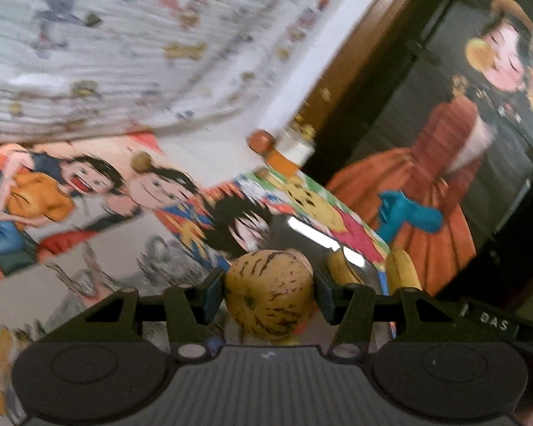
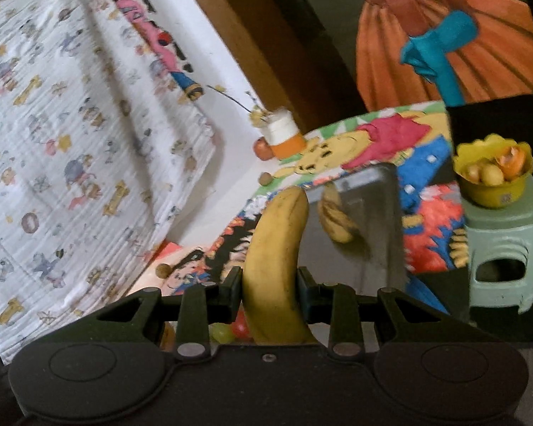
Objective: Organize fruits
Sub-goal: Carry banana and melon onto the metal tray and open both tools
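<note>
the left gripper (image 1: 269, 293) is clamped on a small round melon (image 1: 269, 294), yellow with dark stripes, squeezed from both sides with its stem end facing the camera. the right gripper (image 2: 269, 289) is clamped on a banana (image 2: 275, 266); its long side runs away from the jaws, up and forward, with the tip pointing at the metal tray (image 2: 373, 248) just ahead. the tray lies on a bright cartoon mat (image 2: 419, 184) and already has another banana (image 2: 335, 220) in it. i think the next move is to bring each fruit down onto the tray, and the right hand looks like the nearer one. only the right view shows a yellow bowl (image 2: 494, 191) of fruit on a green stool (image 2: 504, 245) off to the side. the left view shows the tray from the far side, with two banana ends poking in, but the picture is blurry
</note>
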Demonstrator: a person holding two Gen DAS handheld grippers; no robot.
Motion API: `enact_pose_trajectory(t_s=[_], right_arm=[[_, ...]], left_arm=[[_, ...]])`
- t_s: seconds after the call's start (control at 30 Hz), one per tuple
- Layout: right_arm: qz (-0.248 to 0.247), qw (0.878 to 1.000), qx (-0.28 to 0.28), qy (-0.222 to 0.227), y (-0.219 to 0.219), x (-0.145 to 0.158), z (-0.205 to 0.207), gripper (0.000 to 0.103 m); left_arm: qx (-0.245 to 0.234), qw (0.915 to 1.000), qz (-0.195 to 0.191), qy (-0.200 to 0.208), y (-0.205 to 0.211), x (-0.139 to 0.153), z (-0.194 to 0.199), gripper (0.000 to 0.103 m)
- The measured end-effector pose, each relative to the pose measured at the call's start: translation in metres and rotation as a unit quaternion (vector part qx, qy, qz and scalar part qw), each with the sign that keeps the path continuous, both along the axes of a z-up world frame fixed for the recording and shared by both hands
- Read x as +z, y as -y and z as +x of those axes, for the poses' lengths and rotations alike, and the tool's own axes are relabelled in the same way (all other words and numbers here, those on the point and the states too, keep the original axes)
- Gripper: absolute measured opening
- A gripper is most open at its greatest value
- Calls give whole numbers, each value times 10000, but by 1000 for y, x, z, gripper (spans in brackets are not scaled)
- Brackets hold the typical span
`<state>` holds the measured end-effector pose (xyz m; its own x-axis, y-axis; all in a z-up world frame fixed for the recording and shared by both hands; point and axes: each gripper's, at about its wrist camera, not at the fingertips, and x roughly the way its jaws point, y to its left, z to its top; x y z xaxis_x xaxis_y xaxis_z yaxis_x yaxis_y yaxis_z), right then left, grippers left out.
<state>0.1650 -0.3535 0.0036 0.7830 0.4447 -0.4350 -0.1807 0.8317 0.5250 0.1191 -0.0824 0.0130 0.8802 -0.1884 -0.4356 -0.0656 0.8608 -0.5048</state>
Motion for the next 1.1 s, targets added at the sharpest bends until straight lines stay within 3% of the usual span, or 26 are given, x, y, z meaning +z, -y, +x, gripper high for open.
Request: enact_pose_trajectory(t_s=[0.27, 0.6, 1.1], right_arm=[[303, 9991, -243, -140, 20, -26, -8, 34], [403, 9984, -277, -286, 33, -40, -1, 34], [579, 9969, -296, -445, 33, -52, 6, 35]], left_arm=[[-755, 9968, 247, 103, 34, -7, 3, 58], [-1653, 9836, 711, -71, 71, -20, 16, 58], [-1802, 9799, 833, -197, 76, -26, 26, 58]])
